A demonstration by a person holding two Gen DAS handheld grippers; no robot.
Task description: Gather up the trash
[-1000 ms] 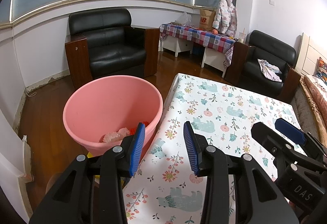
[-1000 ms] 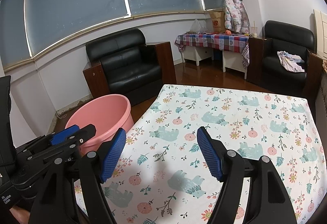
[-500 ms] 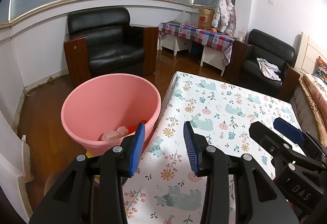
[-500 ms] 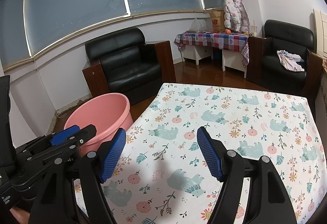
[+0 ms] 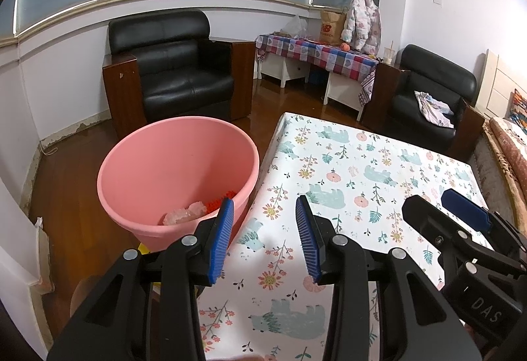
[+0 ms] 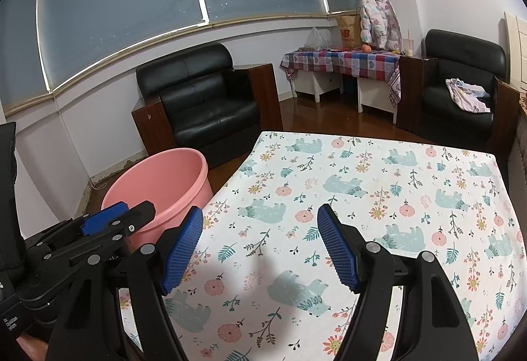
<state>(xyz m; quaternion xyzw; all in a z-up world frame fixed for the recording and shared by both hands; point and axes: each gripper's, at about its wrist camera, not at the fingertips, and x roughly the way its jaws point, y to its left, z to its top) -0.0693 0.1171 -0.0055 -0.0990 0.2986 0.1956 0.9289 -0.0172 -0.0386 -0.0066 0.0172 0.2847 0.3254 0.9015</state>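
Nothing has shifted since the earlier frames: both grippers hover where they were, jaws unchanged. Left gripper (image 5: 263, 229), black frame with blue ribbed pads: jaws apart, nothing between them, poised over the near left edge of the table. Right gripper (image 6: 260, 245), same build: jaws wide apart, empty, above the table's white tablecloth printed with bears and flowers (image 6: 378, 183). Round pink plastic tub (image 5: 158, 170): stands on the wooden floor just beside the table's left edge. Trash, a pale crumpled wad (image 5: 184, 215) and red scraps (image 5: 215, 202), lies at the tub's bottom. Black leather armchair (image 5: 178, 78): against the wall behind the tub.
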